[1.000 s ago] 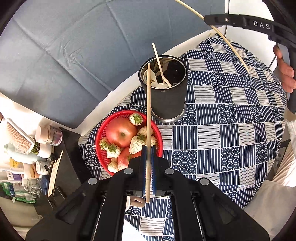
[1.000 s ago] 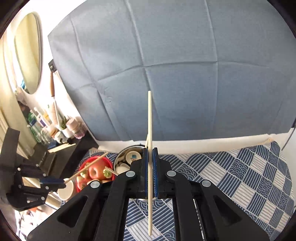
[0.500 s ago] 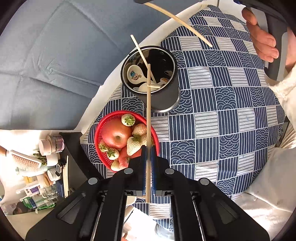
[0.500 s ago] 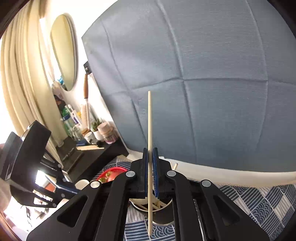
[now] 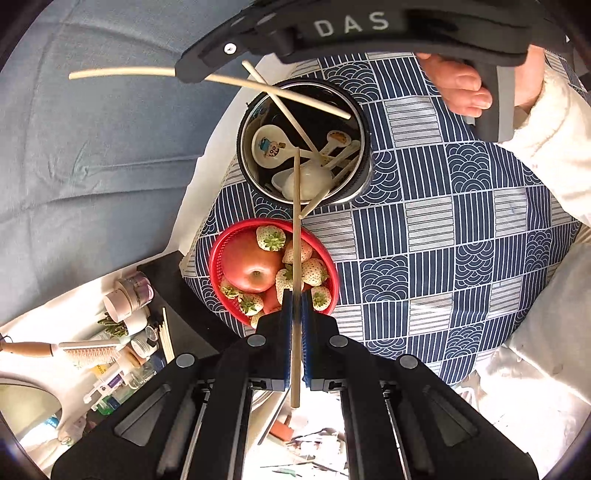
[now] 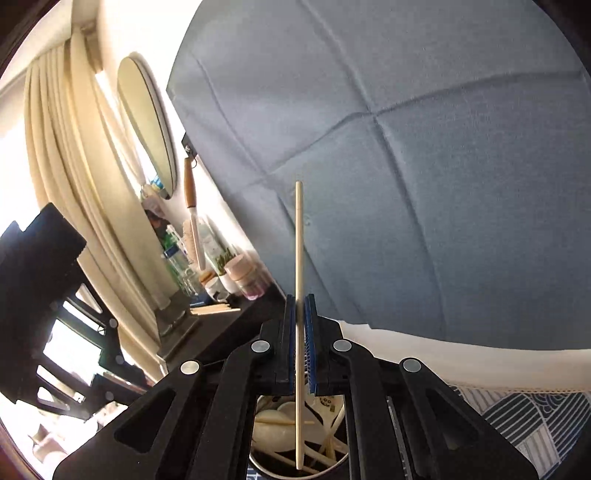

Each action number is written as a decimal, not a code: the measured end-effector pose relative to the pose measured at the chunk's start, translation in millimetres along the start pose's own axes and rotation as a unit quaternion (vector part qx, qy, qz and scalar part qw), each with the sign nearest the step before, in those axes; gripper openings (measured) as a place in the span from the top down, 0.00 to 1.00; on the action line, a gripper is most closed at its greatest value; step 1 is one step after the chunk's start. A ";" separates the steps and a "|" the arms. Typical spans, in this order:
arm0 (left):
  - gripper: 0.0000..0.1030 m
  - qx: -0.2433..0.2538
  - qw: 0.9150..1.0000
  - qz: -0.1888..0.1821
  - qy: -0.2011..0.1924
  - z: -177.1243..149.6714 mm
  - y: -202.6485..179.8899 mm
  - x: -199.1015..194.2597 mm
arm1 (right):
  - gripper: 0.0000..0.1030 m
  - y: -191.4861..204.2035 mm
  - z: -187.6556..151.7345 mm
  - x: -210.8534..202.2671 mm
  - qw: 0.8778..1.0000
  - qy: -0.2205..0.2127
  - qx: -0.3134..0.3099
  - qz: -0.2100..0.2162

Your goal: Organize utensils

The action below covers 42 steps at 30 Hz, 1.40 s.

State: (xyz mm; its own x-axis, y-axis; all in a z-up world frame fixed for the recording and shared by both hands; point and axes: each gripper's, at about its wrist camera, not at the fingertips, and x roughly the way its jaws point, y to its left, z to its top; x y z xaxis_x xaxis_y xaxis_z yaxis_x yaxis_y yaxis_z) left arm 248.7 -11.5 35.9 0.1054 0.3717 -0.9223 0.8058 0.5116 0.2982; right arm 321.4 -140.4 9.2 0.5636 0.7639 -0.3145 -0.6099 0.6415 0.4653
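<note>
A black utensil cup (image 5: 364,155) stands on the blue patterned cloth; it holds white spoons (image 5: 267,144) and a chopstick. My left gripper (image 5: 294,301) is shut on a wooden chopstick (image 5: 295,221) whose far tip reaches over the cup's mouth. My right gripper (image 6: 300,306) is shut on another chopstick (image 6: 298,258), held upright with its lower end over the cup (image 6: 262,467). In the left wrist view the right gripper's body (image 5: 351,26) hovers above the cup with its chopstick (image 5: 129,71) crossing the rim.
A red basket (image 5: 218,273) of strawberries and an apple sits beside the cup. A black side shelf (image 5: 192,332) holds bottles, jars and loose chopsticks (image 5: 167,336). A blue padded headboard (image 6: 406,147) rises behind, with mirror and curtain at the left.
The right gripper has moved over the cup and tilted up, bringing its chopstick's lower end above the opening. The left gripper has moved closer, its chopstick tip now over the cup.
</note>
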 end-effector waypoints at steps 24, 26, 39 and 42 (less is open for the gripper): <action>0.70 0.001 1.000 0.018 0.004 31.5 0.0 -17.3 | 0.91 -12.8 -45.0 -28.7 0.998 0.044 -0.025 -0.033; 0.54 -0.007 1.000 0.020 -0.012 29.6 -2.1 -22.7 | 0.73 -9.5 -48.7 -38.2 0.997 0.052 -0.032 -0.040; 0.32 -0.066 0.991 0.021 -0.116 -4.6 -18.7 -37.6 | 0.17 20.2 -67.9 -79.4 0.986 0.101 -0.088 -0.099; 0.26 -0.095 0.983 0.016 -0.159 -21.2 -24.4 -39.3 | 0.16 30.8 -73.4 -81.7 0.982 0.109 -0.100 -0.116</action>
State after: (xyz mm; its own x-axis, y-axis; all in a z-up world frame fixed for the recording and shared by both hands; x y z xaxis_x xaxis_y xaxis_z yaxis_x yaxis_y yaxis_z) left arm 212.5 -22.2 70.1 0.3306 0.1455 -0.9325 0.6784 0.6503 0.3419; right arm 215.6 -177.8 -11.5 0.5799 0.5789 -0.5732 -0.5889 0.7841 0.1962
